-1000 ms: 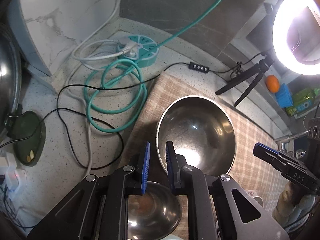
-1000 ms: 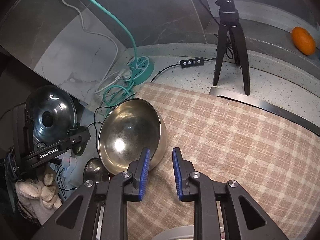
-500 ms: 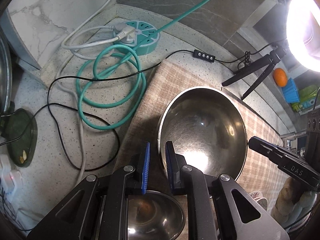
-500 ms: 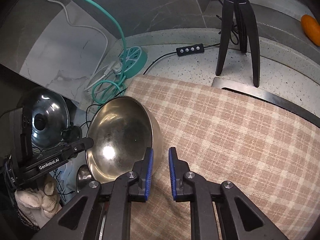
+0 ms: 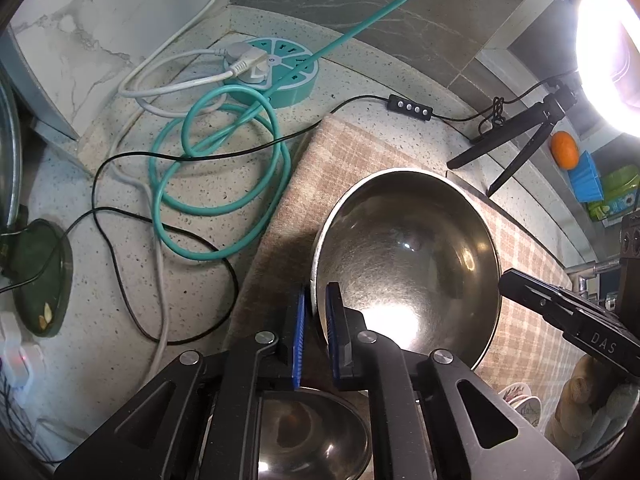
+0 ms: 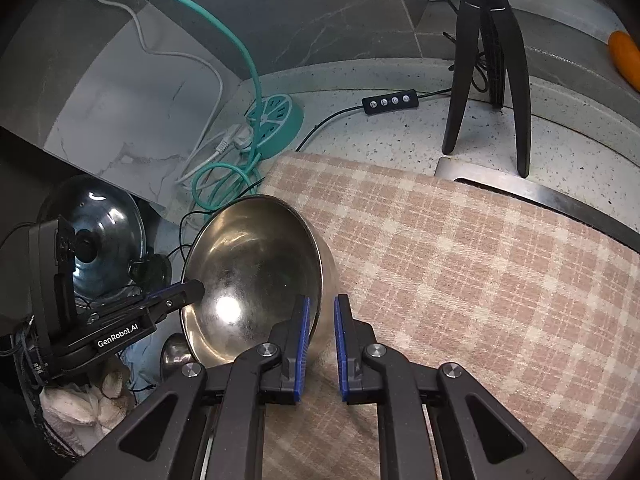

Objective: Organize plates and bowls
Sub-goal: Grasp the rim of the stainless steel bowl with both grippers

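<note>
A large steel bowl point(image 5: 404, 264) sits tilted on the checked cloth point(image 5: 340, 152); it also shows in the right wrist view point(image 6: 252, 276). My left gripper point(image 5: 316, 316) has its two blue pads astride the bowl's near-left rim, closed on it. My right gripper point(image 6: 320, 320) has its pads astride the bowl's right rim, one inside and one outside. A smaller steel bowl point(image 5: 312, 436) lies below the left gripper.
A teal power hub point(image 5: 276, 68) with coiled teal, white and black cables lies on the speckled counter at the left. A black tripod point(image 6: 492, 64) and an orange point(image 5: 564, 150) stand at the back. A pot lid point(image 6: 96, 236) is at the far left.
Both grippers moved in onto the large bowl's rim, and their jaws narrowed around it. The bowl looms larger in both views and has tilted.
</note>
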A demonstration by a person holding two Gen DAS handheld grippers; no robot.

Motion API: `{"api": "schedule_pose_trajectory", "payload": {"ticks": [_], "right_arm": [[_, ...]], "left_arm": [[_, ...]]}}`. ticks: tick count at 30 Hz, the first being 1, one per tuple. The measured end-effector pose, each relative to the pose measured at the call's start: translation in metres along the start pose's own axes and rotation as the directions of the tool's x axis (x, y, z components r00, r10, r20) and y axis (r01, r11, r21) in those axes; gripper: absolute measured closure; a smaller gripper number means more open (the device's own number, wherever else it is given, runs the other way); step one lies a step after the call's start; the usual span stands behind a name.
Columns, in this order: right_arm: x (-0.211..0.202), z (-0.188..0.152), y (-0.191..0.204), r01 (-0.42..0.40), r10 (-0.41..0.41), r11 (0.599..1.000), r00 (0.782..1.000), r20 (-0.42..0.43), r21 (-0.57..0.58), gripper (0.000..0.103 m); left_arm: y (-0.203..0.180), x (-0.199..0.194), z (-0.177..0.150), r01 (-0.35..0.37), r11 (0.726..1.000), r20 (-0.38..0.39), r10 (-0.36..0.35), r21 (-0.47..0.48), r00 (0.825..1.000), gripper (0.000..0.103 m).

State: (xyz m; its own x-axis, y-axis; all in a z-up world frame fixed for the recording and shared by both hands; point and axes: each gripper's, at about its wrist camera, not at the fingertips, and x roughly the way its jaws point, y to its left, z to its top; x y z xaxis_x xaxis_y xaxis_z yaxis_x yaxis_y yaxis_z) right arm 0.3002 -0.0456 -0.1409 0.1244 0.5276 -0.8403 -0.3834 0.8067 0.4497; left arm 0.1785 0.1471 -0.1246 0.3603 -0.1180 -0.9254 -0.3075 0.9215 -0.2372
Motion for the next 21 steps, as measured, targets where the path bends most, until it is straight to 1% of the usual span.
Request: {"api": "schedule_pose_trajectory", "payload": {"ticks": [4,9,11,14,21], "right_arm": [[0.008,0.002,0.001,0.001,-0.001,1.0,1.0,-0.015,0.006,0.096],[0.01,0.005,0.002,0.008,-0.008,1.0,1.0,-0.021,0.005,0.096],[0.009,0.005,0.004,0.019,-0.019,1.0,1.0,-0.023,-0.006,0.096],[0.007,0.002,0.006,0.035,-0.036,0.999,0.999,-0.019,-0.02,0.096],[-0.006,-0.006,0.001,0.038,-0.039,0.999,0.999,-0.019,-0.013,0.096]], "left_arm": [[-0.001,0.001,0.0,0.0,1.0,0.005,0.0,0.009,1.0,0.096],[0.0,0.002,0.002,0.004,1.0,0.005,-0.004,0.005,1.0,0.096],[-0.002,0.001,0.002,-0.007,1.0,0.01,0.007,0.018,1.0,0.096],[-0.005,0.0,0.001,-0.01,1.0,0.014,0.009,0.027,1.0,0.096],[-0.017,-0.005,-0.001,0.001,0.999,0.015,-0.001,0.051,1.0,0.096]]}}
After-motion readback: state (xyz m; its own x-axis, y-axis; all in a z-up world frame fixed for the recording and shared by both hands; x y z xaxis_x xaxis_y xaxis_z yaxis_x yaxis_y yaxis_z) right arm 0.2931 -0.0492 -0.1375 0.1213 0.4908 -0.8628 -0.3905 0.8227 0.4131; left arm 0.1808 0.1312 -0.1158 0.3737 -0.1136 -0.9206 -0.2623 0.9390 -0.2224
